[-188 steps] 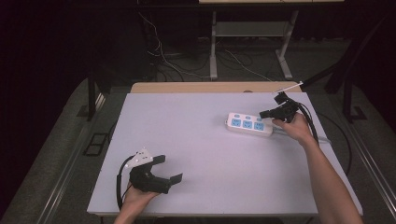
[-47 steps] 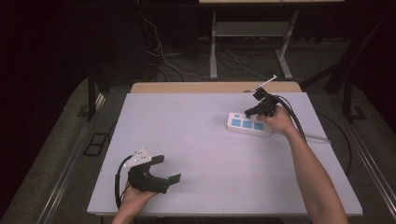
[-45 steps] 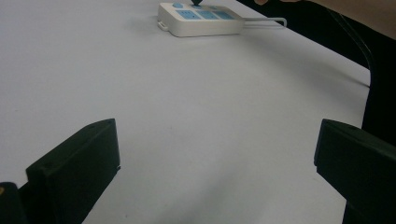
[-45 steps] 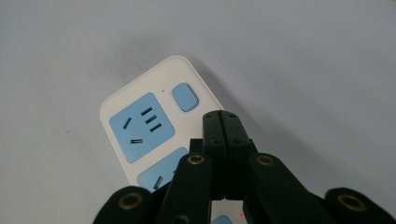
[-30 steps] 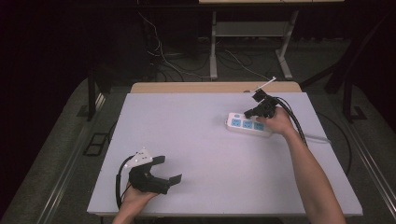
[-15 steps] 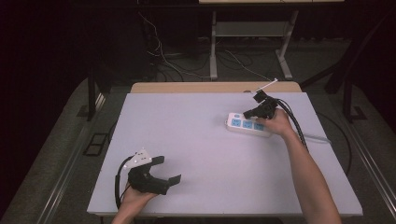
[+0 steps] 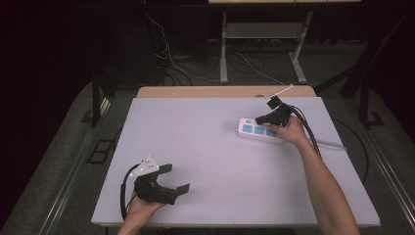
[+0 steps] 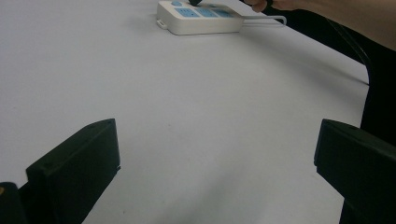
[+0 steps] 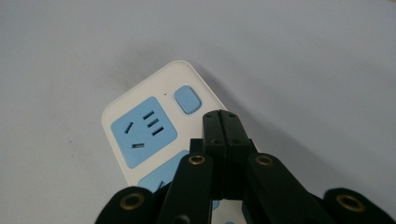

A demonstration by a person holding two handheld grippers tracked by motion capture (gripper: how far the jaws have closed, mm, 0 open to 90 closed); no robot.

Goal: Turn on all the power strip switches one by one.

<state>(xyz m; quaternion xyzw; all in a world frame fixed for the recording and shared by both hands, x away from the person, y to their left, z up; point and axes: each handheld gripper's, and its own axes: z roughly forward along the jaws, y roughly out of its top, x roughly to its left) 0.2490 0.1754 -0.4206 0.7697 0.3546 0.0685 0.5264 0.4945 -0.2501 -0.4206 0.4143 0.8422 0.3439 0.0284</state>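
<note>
- Lying on the far right part of the white table (image 7: 220, 147), the white power strip (image 7: 260, 131) has blue socket faces and a blue button at its end; its pale cord runs off toward the table's right edge.
- Over that strip sits the right gripper (image 7: 268, 117), held by the person's right hand (image 7: 292, 131), with black cables trailing back along the forearm.
- In the right gripper view, the right gripper's (image 9: 220, 122) two black jaws are pressed together with nothing between them, their joined tip just beside the blue button (image 9: 187, 99) at the strip's (image 9: 140, 112) end; whether the tip touches the strip cannot be told.
- The first blue socket face (image 9: 144, 131) lies just left of the jaws in that view.
- At the near left of the table, the left gripper (image 7: 171, 178) rests in the person's left hand (image 7: 142, 208), well apart from the strip.
- In the left gripper view its jaws stand wide apart, bare table between them, the strip (image 8: 201, 17) far ahead.
</note>
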